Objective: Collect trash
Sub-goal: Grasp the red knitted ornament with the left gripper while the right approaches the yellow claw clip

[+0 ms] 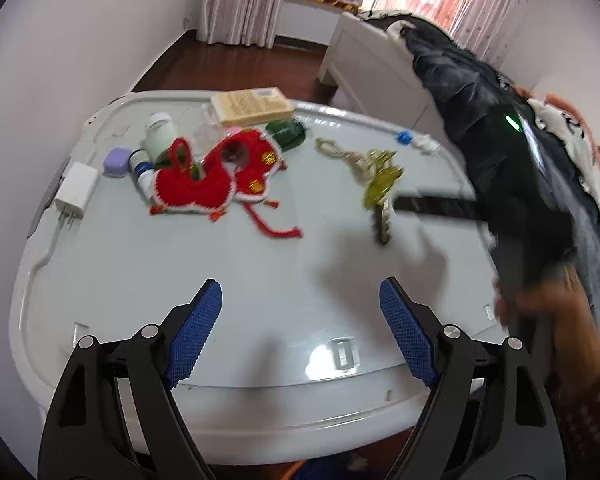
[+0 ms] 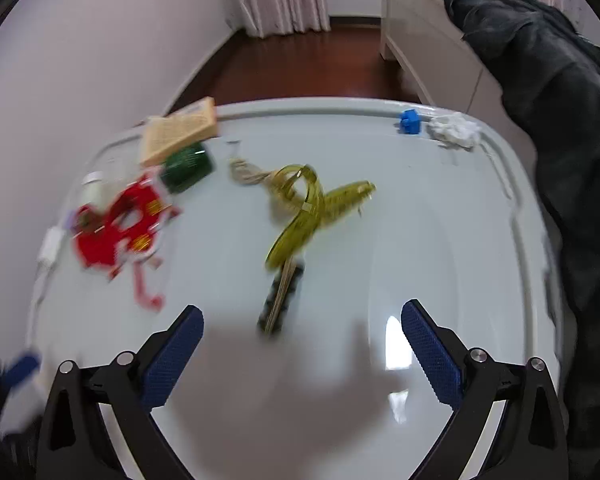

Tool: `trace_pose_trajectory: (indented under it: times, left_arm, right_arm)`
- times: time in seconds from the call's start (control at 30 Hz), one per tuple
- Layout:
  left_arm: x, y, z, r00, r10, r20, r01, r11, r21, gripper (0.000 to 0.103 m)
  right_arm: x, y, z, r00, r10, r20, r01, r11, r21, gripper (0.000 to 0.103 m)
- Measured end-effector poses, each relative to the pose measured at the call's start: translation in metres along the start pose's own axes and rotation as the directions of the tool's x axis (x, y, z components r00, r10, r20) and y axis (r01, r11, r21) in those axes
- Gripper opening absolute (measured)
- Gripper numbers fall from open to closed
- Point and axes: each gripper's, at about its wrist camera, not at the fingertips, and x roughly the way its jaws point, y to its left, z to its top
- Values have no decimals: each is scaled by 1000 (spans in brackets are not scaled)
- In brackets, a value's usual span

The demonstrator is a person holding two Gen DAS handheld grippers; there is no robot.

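Observation:
On a white tabletop point(image 1: 148, 280) lies a yellow-green ribbon point(image 1: 380, 182) tied to a beige cord, over a dark strip point(image 1: 382, 226). Crumpled white tissue point(image 1: 427, 144) sits at the far right rim beside a small blue block point(image 1: 404, 137). My left gripper point(image 1: 300, 284) hovers open over the bare near part, with nothing between its fingers. In the right wrist view the ribbon point(image 2: 312, 208) and strip point(image 2: 282, 300) lie just ahead of my right gripper point(image 2: 302, 307), which is wide open and holds nothing. The tissue point(image 2: 454, 130) and the blue block point(image 2: 410, 121) are at the far right.
A red knitted piece point(image 1: 208, 180), white charger point(image 1: 74, 192), purple box point(image 1: 116, 162), bottles point(image 1: 160, 132), green object point(image 1: 288, 132) and tan book point(image 1: 252, 106) crowd the far left. The right hand's blurred black tool body point(image 1: 520, 200) fills the right side. A dark-draped bed point(image 2: 560, 100) is close on the right.

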Motion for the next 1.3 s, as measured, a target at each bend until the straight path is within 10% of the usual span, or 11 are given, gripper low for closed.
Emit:
trace_pose_trajectory:
  times: [0.33, 0.37, 0.43, 0.5, 1.3]
  left_arm:
    - [0, 28, -1, 1000, -24, -19, 23, 997, -79, 79]
    - [0, 29, -1, 1000, -23, -20, 22, 996, -81, 79]
    - [2, 30, -1, 999, -25, -29, 22, 996, -86, 79]
    - [4, 31, -2, 999, -27, -36, 23, 995, -93, 79]
    - [18, 78, 23, 995, 100, -10, -100, 968, -228, 79]
  right_arm:
    - [56, 10, 36, 993, -119, 6, 119, 993, -2, 90]
    - [57, 14, 37, 989, -145, 12, 145, 989, -28, 84]
    - [52, 17, 39, 992, -116, 46, 118, 992, -44, 37]
    - [49, 17, 40, 994, -101, 51, 103, 994, -43, 19]
    - [-108, 35, -52, 954, 183, 237, -150, 977, -152, 20]
